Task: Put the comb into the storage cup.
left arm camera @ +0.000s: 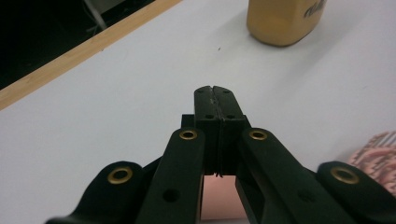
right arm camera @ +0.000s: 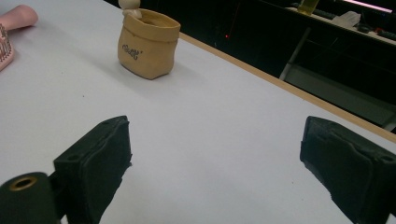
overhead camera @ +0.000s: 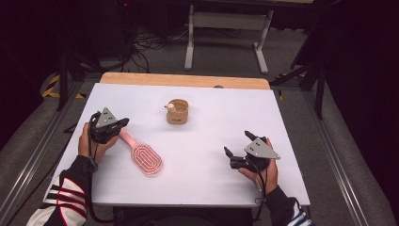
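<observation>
Lying on the white worktop [overhead camera: 202, 155], the pink hairbrush [overhead camera: 146, 157] points its handle toward ten o'clock, under the left gripper [overhead camera: 123, 123], whose jaws are pressed together above the handle. At four o'clock, well apart, the right gripper [overhead camera: 237, 143] rests with jaws spread wide. A tan pouch [overhead camera: 177, 112] stands at twelve.

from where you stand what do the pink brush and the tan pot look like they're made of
The pink brush looks like moulded plastic: uniform glossy pink, smooth rounded handle, rows of bristles set in an oval head. The tan pot looks soft, perhaps washable paper or thin leather: matte, slightly creased walls, rim folded over, small printed lettering. That one is a guess from the surface alone.
</observation>
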The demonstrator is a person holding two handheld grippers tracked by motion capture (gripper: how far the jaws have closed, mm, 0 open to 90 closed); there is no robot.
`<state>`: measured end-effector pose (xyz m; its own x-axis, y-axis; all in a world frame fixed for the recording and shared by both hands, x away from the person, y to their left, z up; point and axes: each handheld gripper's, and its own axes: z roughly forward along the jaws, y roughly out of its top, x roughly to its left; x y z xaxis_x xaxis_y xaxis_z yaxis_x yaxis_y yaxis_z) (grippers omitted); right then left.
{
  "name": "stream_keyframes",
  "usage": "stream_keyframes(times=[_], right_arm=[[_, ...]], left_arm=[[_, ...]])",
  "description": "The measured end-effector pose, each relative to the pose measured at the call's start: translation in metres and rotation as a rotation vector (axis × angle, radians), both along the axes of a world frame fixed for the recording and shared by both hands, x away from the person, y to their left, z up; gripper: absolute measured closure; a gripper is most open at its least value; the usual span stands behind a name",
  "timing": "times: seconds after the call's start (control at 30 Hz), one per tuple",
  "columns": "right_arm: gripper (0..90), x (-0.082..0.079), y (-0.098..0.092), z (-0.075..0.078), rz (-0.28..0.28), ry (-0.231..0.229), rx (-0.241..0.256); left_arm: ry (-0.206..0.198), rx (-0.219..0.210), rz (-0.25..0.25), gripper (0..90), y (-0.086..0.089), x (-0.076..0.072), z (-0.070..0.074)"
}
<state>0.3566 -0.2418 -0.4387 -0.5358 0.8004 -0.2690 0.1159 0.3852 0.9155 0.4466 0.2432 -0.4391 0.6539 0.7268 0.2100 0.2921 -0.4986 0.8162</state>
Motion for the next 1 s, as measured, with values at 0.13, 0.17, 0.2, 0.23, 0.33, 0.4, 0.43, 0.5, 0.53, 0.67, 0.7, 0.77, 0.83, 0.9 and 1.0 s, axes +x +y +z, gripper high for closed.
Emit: stream_keyframes(times=[0.13,0.17,0.2,0.23,0.33,0.4,0.43,0.5,0.53,0.67,0.7,0.77,0.83,0.9,1.0], right_arm=[[9.5,0.001,0.001,-0.001,0.005,0.011,-0.006],[9.5,0.001,0.001,-0.001,0.007,0.013,-0.009],[9.5,0.001,0.001,-0.002,0.007,0.014,-0.01],[9.5,0.001,0.001,-0.002,0.008,0.015,-0.012],[9.5,0.001,0.001,-0.002,0.01,0.02,-0.014],[9.5,0.002,0.002,-0.003,0.015,0.026,-0.018],[9.5,0.002,0.002,-0.003,0.018,0.029,-0.016],[9.5,0.003,0.001,-0.003,0.02,0.035,-0.015],[9.5,0.003,0.001,-0.004,0.021,0.038,-0.014],[9.5,0.005,0.0,-0.005,0.028,0.056,-0.002],[9.5,0.005,0.0,-0.005,0.03,0.059,-0.003],[9.5,0.005,0.0,-0.005,0.036,0.062,-0.002],[9.5,0.004,0.0,-0.005,0.037,0.062,-0.004],[9.5,0.005,0.0,-0.005,0.04,0.065,-0.007],[9.5,0.005,0.0,-0.006,0.043,0.068,-0.008]], left_arm=[[0.05,0.063,0.005,89.9,-0.005,0.004,-0.007],[0.055,0.071,0.009,89.9,-0.004,0.004,-0.007],[0.06,0.071,0.016,89.9,-0.004,0.004,-0.008],[0.07,0.073,0.021,89.8,-0.003,0.005,-0.009],[0.097,0.106,0.039,89.6,-0.004,0.009,-0.014],[0.115,0.115,0.038,89.3,-0.004,0.01,-0.017],[0.119,0.12,0.038,89.1,-0.004,0.011,-0.017],[0.13,0.112,0.037,89.3,-0.004,0.011,-0.018],[0.131,0.114,0.036,89.4,-0.004,0.012,-0.018],[0.153,0.134,0.012,89.5,-0.01,0.012,-0.019],[0.151,0.154,0.005,89.5,-0.012,0.012,-0.019],[0.15,0.18,0.01,89.6,-0.015,0.011,-0.019],[0.15,0.185,0.006,89.6,-0.014,0.011,-0.019],[0.159,0.175,0.006,89.6,-0.012,0.011,-0.018],[0.172,0.176,0.008,89.6,-0.009,0.01,-0.018]])
